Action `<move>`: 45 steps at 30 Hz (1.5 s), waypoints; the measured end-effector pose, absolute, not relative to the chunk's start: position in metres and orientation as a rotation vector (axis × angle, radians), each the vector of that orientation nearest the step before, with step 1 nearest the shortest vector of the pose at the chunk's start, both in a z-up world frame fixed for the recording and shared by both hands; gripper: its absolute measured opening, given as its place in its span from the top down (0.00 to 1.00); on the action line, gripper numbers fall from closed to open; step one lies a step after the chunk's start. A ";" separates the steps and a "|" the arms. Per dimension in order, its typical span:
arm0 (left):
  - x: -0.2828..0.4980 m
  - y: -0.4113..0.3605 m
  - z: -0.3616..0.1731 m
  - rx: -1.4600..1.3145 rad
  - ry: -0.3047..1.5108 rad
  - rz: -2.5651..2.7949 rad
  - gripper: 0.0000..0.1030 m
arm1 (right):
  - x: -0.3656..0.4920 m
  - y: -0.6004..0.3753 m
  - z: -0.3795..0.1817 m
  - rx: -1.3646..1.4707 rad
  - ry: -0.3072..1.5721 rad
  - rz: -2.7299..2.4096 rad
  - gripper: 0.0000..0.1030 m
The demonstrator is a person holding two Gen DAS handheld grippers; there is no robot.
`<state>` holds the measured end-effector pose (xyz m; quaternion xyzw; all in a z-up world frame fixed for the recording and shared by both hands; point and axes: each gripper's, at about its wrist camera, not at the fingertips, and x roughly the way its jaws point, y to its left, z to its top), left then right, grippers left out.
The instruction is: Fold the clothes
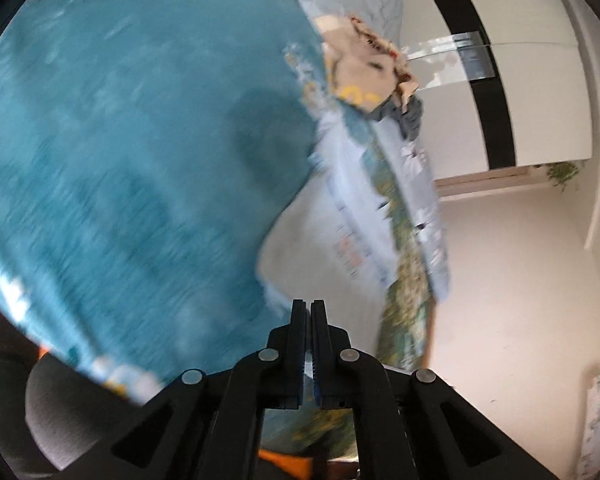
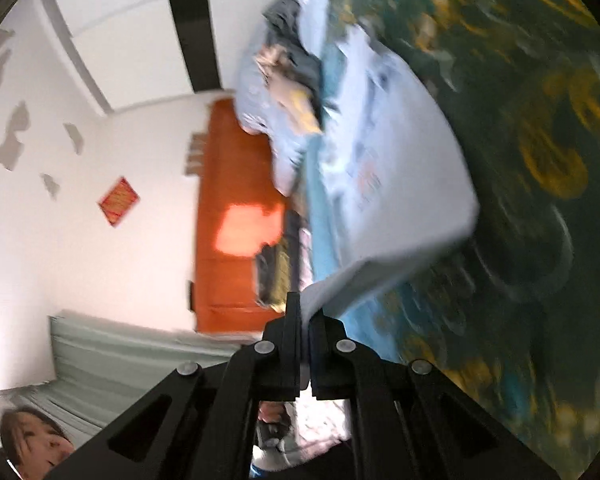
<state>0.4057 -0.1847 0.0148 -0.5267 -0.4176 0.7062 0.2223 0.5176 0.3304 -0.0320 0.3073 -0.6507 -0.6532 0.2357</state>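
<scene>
- My left gripper (image 1: 309, 304) has its jaws almost together, only a thin slit between them; something pale blue shows low down in that slit, but I cannot tell for sure that it is cloth.
- In the left wrist view the pale garment (image 1: 348, 240) lies from 12 to 2 o'clock of my fingertips, on the teal bedcover (image 1: 132, 140), all blurred.
- My right gripper (image 2: 305, 304) is pinched on a pale edge of that garment (image 2: 396, 184), which spreads away toward 1 o'clock.
- A heap of other clothes (image 2: 292, 80) sits at 12 o'clock, well beyond.
- An orange cabinet (image 2: 236, 184) stands at 11 o'clock.
</scene>
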 end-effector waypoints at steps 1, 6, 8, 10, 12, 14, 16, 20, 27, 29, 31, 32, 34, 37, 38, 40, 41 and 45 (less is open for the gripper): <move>0.396 -0.180 0.019 -1.447 -1.159 1.944 0.97 | 0.508 0.335 -0.030 0.806 -1.795 -1.785 0.97; 0.332 -0.149 0.036 -1.406 -1.181 1.931 0.97 | 0.460 0.362 -0.017 0.689 -1.804 -1.812 0.97; 0.303 -0.138 0.036 -1.409 -1.211 1.906 0.97 | 0.441 0.375 -0.012 0.656 -1.803 -1.829 0.97; 0.276 -0.125 0.032 -1.419 -1.236 1.884 0.97 | 0.421 0.388 -0.006 0.622 -1.801 -1.846 0.97; 0.247 -0.111 0.028 -1.431 -1.257 1.866 0.97 | 0.401 0.401 -0.001 0.588 -1.799 -1.862 0.97; 0.221 -0.099 0.026 -1.441 -1.272 1.854 0.97 | 0.382 0.413 0.003 0.562 -1.799 -1.879 0.97; 0.201 -0.092 0.024 -1.446 -1.278 1.860 0.97 | 0.361 0.421 0.002 0.570 -1.807 -1.898 0.97; 0.159 -0.081 0.023 -1.434 -1.290 1.898 0.97 | 0.320 0.431 -0.007 0.618 -1.832 -1.922 0.97; 0.088 -0.052 0.020 -1.485 -1.145 2.009 0.97 | 0.267 0.443 -0.029 0.740 -1.889 -1.993 0.97; 0.076 -0.045 0.009 -1.504 -1.121 2.013 0.97 | 0.255 0.446 -0.038 0.779 -1.911 -2.017 0.97; 0.065 -0.038 0.000 -1.519 -1.091 2.017 0.97 | 0.246 0.449 -0.049 0.812 -1.939 -2.028 0.97; 0.061 -0.035 -0.006 -1.533 -1.068 2.022 0.97 | 0.242 0.450 -0.054 0.833 -1.950 -2.036 0.97; 0.057 -0.033 -0.016 -1.552 -1.061 2.017 0.97 | 0.238 0.450 -0.062 0.876 -1.957 -2.059 0.96; 0.053 -0.035 -0.029 -1.550 -1.097 1.982 0.93 | 0.235 0.450 -0.067 0.928 -1.945 -2.104 0.94; 0.054 -0.037 -0.031 -1.533 -1.114 1.966 0.89 | 0.233 0.450 -0.066 0.947 -1.926 -2.124 0.94; 0.056 -0.040 -0.029 -1.513 -1.122 1.955 0.51 | 0.229 0.449 -0.064 0.990 -1.881 -2.162 0.91; 0.059 -0.042 -0.026 -1.500 -1.125 1.955 0.43 | 0.229 0.449 -0.063 1.002 -1.874 -2.184 0.81; 0.077 -0.053 -0.010 -1.453 -1.132 1.969 0.39 | 0.237 0.455 -0.057 0.943 -1.906 -2.217 0.46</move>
